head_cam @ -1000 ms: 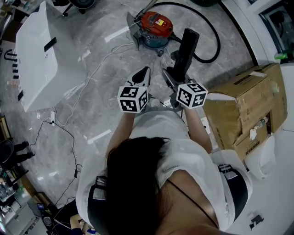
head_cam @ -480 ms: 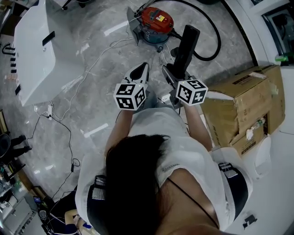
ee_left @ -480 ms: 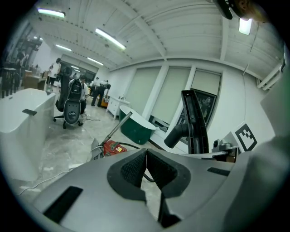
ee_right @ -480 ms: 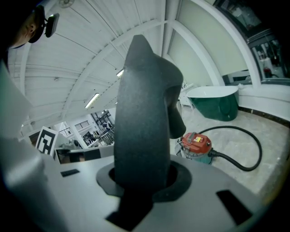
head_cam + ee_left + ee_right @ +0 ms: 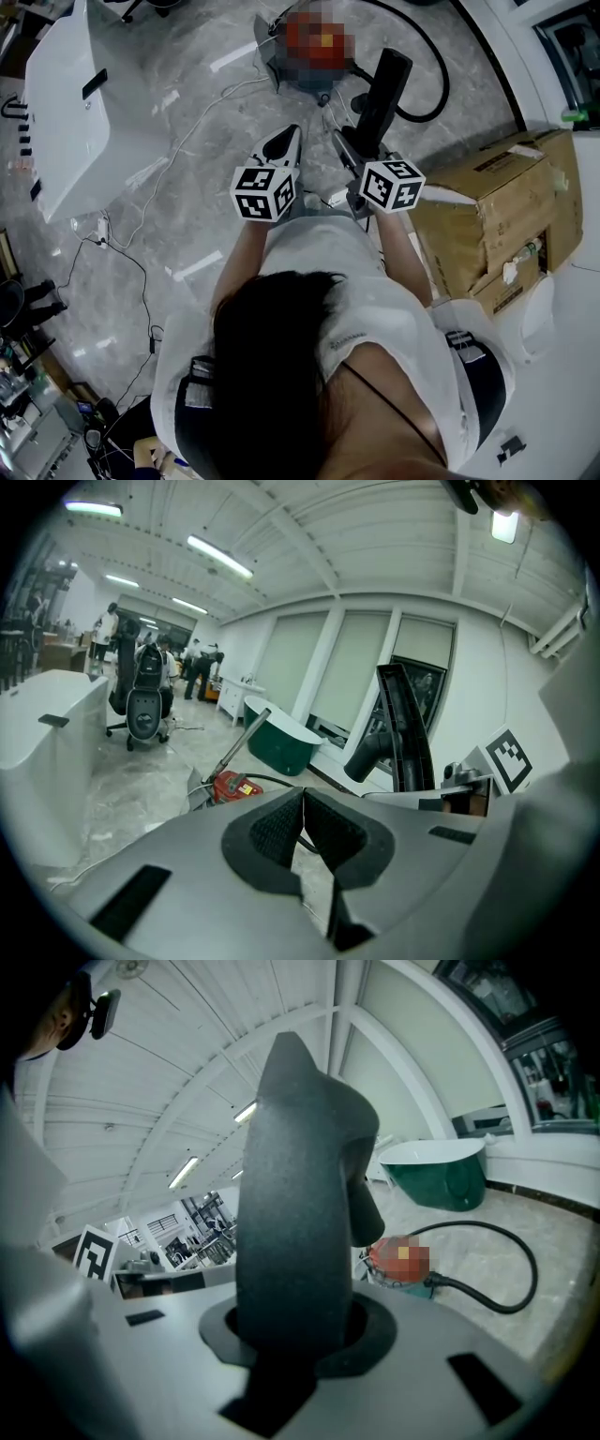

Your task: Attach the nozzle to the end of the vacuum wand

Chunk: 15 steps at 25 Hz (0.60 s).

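My right gripper (image 5: 357,150) is shut on the lower end of a long black nozzle (image 5: 385,86), which stands up between its jaws and fills the right gripper view (image 5: 300,1204). My left gripper (image 5: 290,139) is just to its left, shut and holding nothing, its pads meeting (image 5: 302,829). The red vacuum canister (image 5: 317,39) sits on the floor ahead. Its metal wand (image 5: 240,742) leans up and away from it, and a black hose (image 5: 436,80) curves round to the right. The nozzle (image 5: 403,726) is apart from the wand.
A large white tub (image 5: 75,112) stands at the left, and an open cardboard box (image 5: 497,211) at the right. White cables (image 5: 187,131) trail over the marble floor. A green tub (image 5: 277,742) stands beyond the canister. People and an office chair (image 5: 145,705) are far off.
Both grippers and the nozzle keep their places. Only the head view has shifted slightly.
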Each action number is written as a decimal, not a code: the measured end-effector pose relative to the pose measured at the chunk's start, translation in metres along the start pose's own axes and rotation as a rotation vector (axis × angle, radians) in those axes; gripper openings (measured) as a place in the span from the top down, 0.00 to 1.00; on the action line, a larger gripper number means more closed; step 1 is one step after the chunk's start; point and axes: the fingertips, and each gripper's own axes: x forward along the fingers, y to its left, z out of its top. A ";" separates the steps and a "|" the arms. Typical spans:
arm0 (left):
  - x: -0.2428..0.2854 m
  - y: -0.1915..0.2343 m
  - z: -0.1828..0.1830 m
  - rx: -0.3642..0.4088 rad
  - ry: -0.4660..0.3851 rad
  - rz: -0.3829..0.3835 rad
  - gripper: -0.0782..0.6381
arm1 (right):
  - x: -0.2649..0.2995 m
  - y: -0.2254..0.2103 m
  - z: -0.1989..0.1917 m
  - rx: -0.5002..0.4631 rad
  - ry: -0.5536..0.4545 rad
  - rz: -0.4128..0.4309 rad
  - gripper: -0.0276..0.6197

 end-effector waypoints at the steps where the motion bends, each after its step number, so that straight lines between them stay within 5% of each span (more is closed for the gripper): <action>1: 0.003 0.002 0.002 0.002 0.001 0.000 0.88 | 0.003 -0.002 0.002 0.002 -0.001 -0.003 0.80; 15: 0.044 0.045 0.019 0.004 0.049 -0.003 0.88 | 0.054 -0.018 0.024 0.028 0.011 -0.027 0.80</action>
